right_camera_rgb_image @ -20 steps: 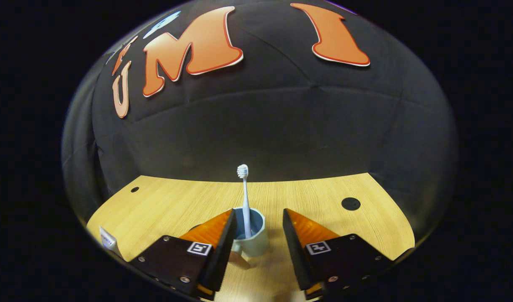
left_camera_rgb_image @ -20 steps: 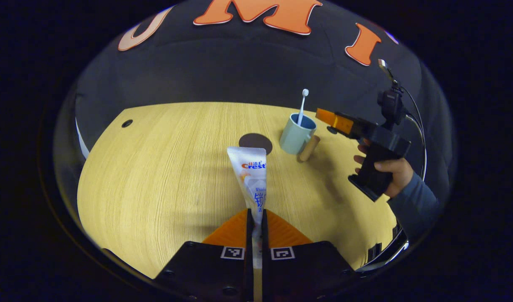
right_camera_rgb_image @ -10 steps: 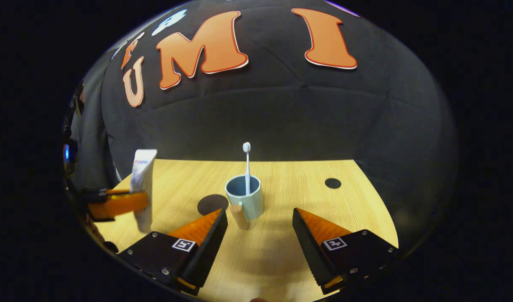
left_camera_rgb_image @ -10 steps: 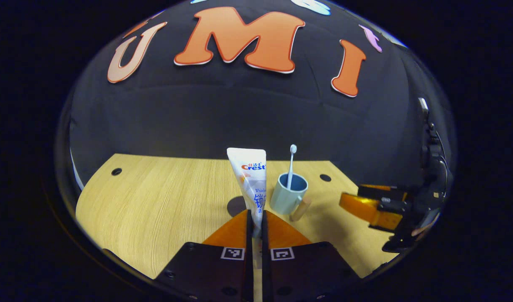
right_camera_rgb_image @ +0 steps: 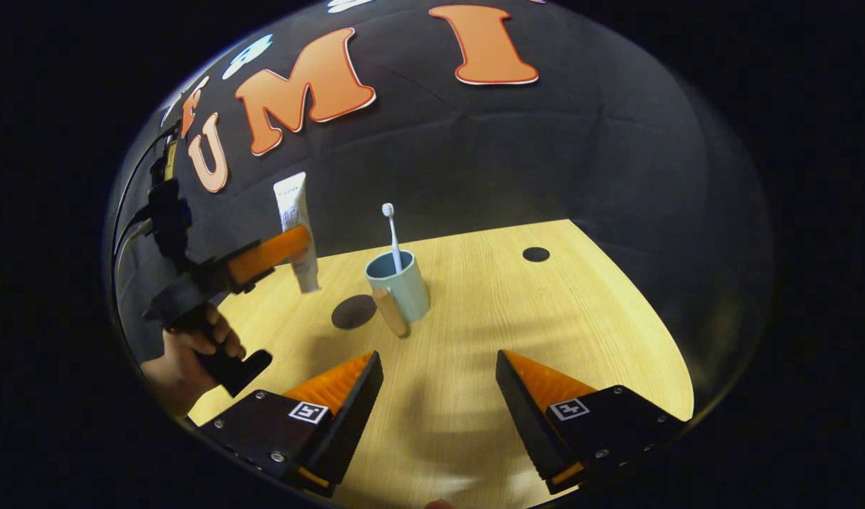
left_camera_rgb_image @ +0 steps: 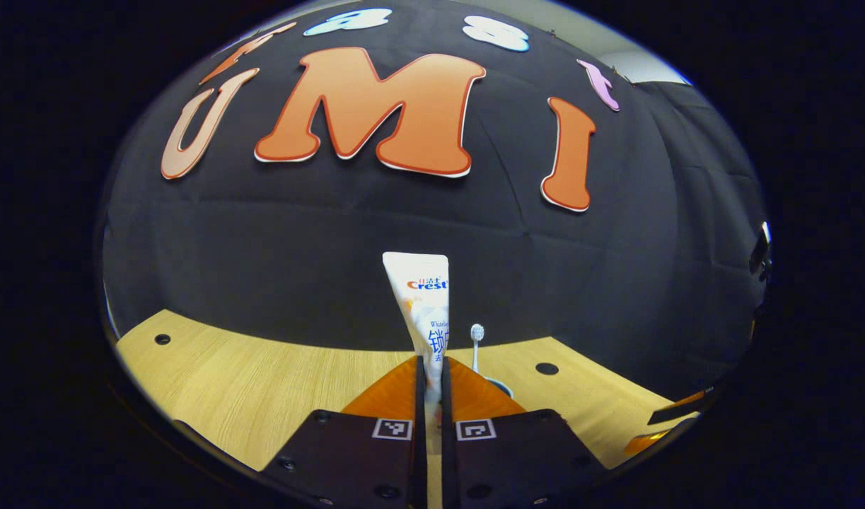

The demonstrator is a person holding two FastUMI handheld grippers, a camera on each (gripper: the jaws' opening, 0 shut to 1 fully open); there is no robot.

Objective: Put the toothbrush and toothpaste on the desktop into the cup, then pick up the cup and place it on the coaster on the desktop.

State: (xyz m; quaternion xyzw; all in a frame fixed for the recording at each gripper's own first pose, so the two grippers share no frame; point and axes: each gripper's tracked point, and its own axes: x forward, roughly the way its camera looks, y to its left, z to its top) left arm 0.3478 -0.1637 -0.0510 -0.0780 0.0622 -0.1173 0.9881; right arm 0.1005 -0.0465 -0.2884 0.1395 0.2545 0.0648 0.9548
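The toothpaste (left_camera_rgb_image: 419, 304) was gripped upright by the left gripper (left_camera_rgb_image: 432, 385), presumably for lowering into the cup (right_camera_rgb_image: 398, 284) at frame centre; the right gripper (right_camera_rgb_image: 438, 385) was held open.

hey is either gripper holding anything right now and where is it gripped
The left hand-held gripper holds the toothpaste upright, pinched near its lower end. The right hand-held gripper is open and holds nothing.

Wooden desktop (right_camera_rgb_image: 517, 332) carries cup (right_camera_rgb_image: 401, 286) beside coaster (right_camera_rgb_image: 353, 312).
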